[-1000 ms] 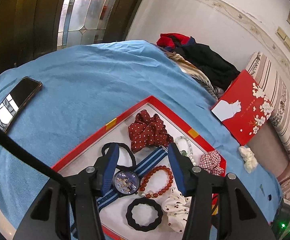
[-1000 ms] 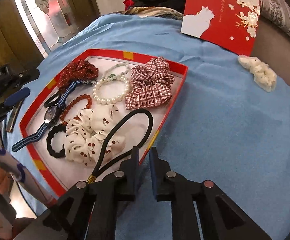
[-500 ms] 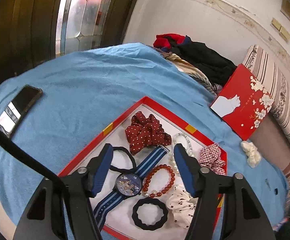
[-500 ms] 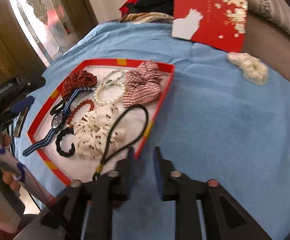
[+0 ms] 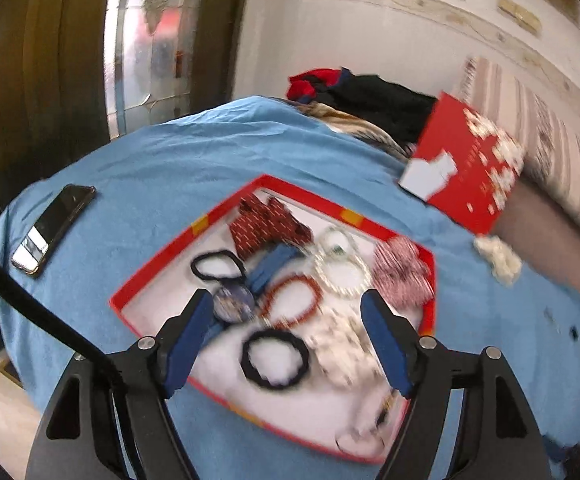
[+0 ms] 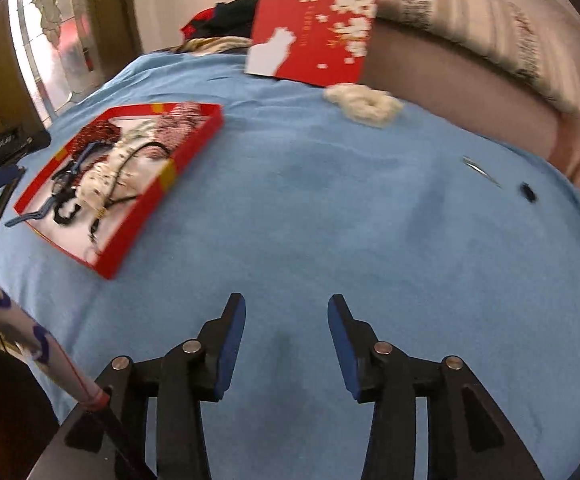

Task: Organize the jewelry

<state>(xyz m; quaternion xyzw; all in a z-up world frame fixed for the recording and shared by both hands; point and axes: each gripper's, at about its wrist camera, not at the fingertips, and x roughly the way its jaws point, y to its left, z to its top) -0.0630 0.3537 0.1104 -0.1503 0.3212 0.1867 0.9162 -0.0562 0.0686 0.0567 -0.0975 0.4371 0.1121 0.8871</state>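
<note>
A red tray on the blue cloth holds a watch, a red bead bracelet, a pearl bracelet, black hair ties, and red, checked and white spotted scrunchies. My left gripper is open and empty, held above the tray's near side. In the right wrist view the tray lies at the left, with a long black hair tie in it. My right gripper is open and empty over bare cloth. A white scrunchie, a hair clip and a small dark item lie on the cloth.
A phone lies on the cloth at the left. The red lid with white flowers leans against a striped cushion at the back. A pile of clothes sits behind the tray. The cloth's edge drops off at the front.
My right gripper has let go of the long black hair tie, opened and pulled back to the right, away from the tray. My left gripper has risen and opened wider.
</note>
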